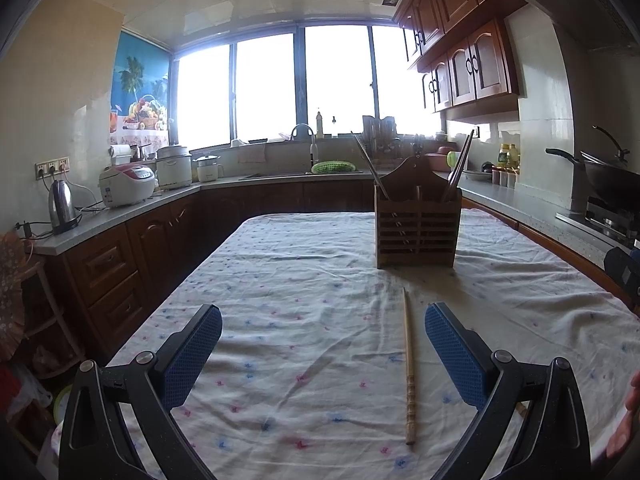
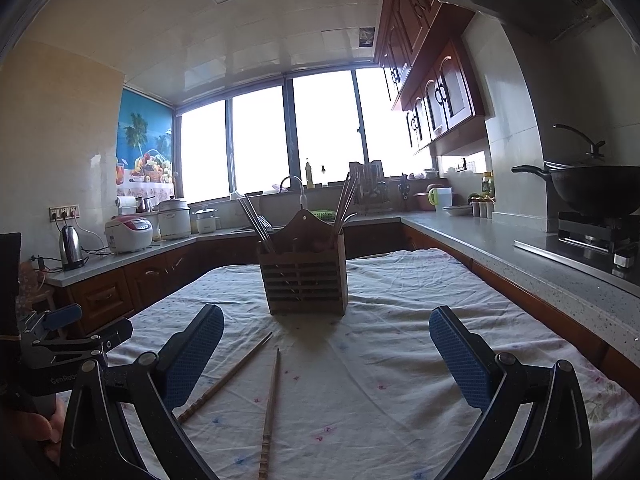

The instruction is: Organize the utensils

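Counter (image 2: 400,380), under a floral cloth: work area, mostly bare. Wooden utensil caddy (image 2: 303,276) stands upright mid-counter; several chopsticks already lean out of its left and right compartments, so part of the sorting looks done.

2 wooden chopsticks left flat on the cloth just in front of the caddy: one (image 2: 224,378) angled left, one (image 2: 270,408) nearly straight toward you.

Your left claw (image 1: 323,354) and right claw (image 2: 326,354): both spread wide, holding nothing. Neither touches a chopstick yet.
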The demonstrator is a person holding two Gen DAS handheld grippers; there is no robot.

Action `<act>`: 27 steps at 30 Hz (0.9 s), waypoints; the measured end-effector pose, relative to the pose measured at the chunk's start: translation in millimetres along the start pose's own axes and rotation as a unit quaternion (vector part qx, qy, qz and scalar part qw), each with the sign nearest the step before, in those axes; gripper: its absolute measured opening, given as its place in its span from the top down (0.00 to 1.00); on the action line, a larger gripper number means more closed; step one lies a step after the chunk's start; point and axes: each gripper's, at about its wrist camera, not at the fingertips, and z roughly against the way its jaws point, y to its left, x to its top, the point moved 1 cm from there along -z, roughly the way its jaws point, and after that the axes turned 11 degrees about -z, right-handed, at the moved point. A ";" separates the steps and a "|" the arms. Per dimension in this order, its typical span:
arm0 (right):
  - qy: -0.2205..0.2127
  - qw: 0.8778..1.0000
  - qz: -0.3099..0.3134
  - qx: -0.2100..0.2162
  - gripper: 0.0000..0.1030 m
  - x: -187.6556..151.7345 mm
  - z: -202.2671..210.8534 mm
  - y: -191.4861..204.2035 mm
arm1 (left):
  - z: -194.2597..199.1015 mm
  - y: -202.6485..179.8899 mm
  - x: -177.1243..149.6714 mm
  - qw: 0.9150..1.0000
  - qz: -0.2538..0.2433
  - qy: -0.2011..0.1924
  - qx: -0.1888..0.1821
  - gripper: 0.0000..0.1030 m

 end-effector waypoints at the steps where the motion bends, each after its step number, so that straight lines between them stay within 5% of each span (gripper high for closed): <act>1: 0.000 1.000 0.000 0.000 0.00 0.3 -0.3 0.1 | -0.4 -0.2 -0.1 1.000 0.000 0.000 -0.001 0.01; 27: 0.000 1.000 -0.006 0.006 0.00 3.0 1.8 5.0 | -0.6 -5.4 -0.1 1.000 -0.003 0.003 -0.003 0.01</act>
